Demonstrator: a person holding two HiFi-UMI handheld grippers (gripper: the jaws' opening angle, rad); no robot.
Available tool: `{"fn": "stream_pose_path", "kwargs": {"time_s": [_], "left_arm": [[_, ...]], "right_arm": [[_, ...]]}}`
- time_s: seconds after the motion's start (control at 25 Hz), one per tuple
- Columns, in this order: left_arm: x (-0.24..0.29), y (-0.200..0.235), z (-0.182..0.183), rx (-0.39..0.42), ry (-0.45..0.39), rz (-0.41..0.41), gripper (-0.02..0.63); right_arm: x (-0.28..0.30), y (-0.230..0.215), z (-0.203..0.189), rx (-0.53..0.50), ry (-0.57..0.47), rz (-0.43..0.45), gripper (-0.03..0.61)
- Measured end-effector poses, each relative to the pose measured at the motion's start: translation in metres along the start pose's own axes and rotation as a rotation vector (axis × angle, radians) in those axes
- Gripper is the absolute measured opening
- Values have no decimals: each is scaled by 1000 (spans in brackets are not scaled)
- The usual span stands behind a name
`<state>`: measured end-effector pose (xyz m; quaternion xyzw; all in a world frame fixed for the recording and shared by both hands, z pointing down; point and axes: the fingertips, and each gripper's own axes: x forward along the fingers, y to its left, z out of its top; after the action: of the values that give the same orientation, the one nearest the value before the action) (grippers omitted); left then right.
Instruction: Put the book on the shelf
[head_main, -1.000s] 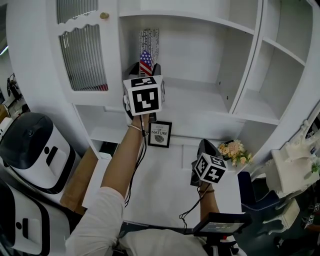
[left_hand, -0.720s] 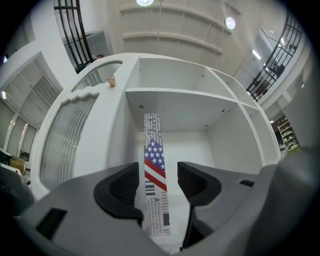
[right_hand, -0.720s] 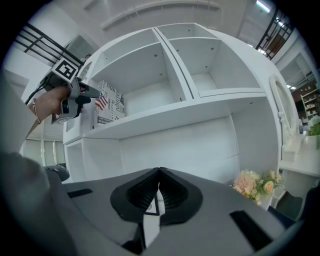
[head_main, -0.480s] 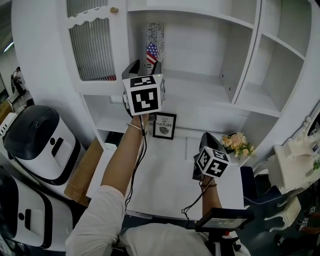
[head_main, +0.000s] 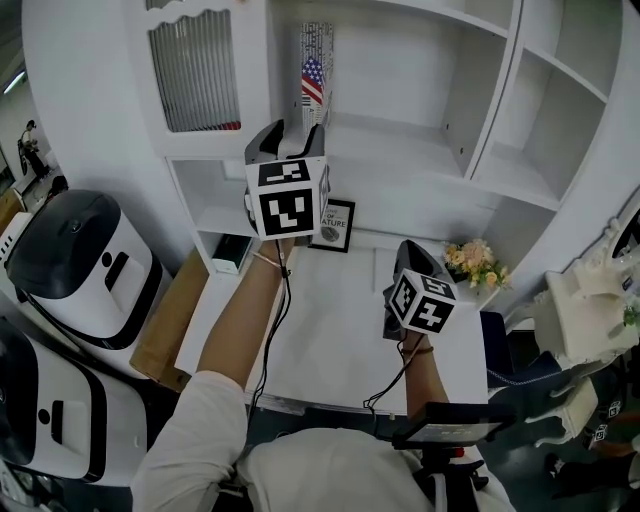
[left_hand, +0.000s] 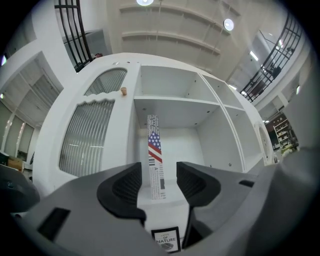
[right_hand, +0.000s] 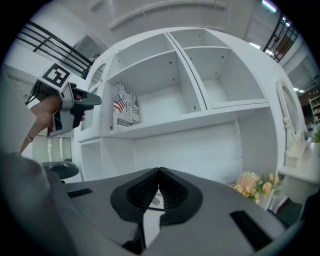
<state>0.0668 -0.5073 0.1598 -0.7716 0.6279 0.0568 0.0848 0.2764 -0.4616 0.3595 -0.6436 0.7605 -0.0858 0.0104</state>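
Left tongs (left_hand: 158, 176) spread; right tongs (right_hand: 159, 173) pressed together; book (left_hand: 154, 152) stands upright on shelf (head_main: 395, 142), spine outward.

The book (head_main: 317, 60) stands on the shelf (head_main: 400, 140), the framed picture (head_main: 333, 225) below it, flowers (head_main: 470, 265) farther right.

- In the head view the foot of the book (head_main: 316, 65) on the shelf (head_main: 400, 150) is hidden behind the tip of the left hand-held gripper (head_main: 291, 135). The print on its spine is too small to read.
- The framed picture (head_main: 337, 222) is half covered by that gripper's marker cube at frame centre. In the right gripper view only a sliver shows past the closed jaws of the right hand-held gripper (right_hand: 159, 175).
- The base of the flowers (right_hand: 257, 185) is hidden behind the gripper body, lower right.
- The white appliance (head_main: 35, 420) is cut by the left edge.
- The top of the cabinet door (head_main: 195, 65) is cut by the upper edge.
- The item in the low cubby (head_main: 232, 255) is too small to tell.
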Motion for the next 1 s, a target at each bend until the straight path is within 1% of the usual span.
{"fn": "stream_pose_path", "kwargs": {"time_s": [0.2, 0.36, 0.48, 0.6, 0.8, 1.0], "left_arm": [[-24, -4, -20, -14, -2, -24, 160], [-43, -8, -38, -7, -10, -23, 111], [-60, -9, -53, -25, -6, -30, 67], [-75, -11, -71, -53, 3, -60, 10], [-95, -19, -104, -102, 30, -141, 8], [-113, -30, -138, -85, 49, -208, 8]], "right_arm": [[-9, 10, 1, -18, -1, 8, 21], [-16, 17, 1, -40, -1, 12, 21], [-22, 21, -2, -53, 2, 10, 21], [-26, 22, -9, -57, 8, 4, 21], [-32, 18, -21, -74, 9, -13, 21], [-39, 16, -30, -91, 5, -31, 21]]}}
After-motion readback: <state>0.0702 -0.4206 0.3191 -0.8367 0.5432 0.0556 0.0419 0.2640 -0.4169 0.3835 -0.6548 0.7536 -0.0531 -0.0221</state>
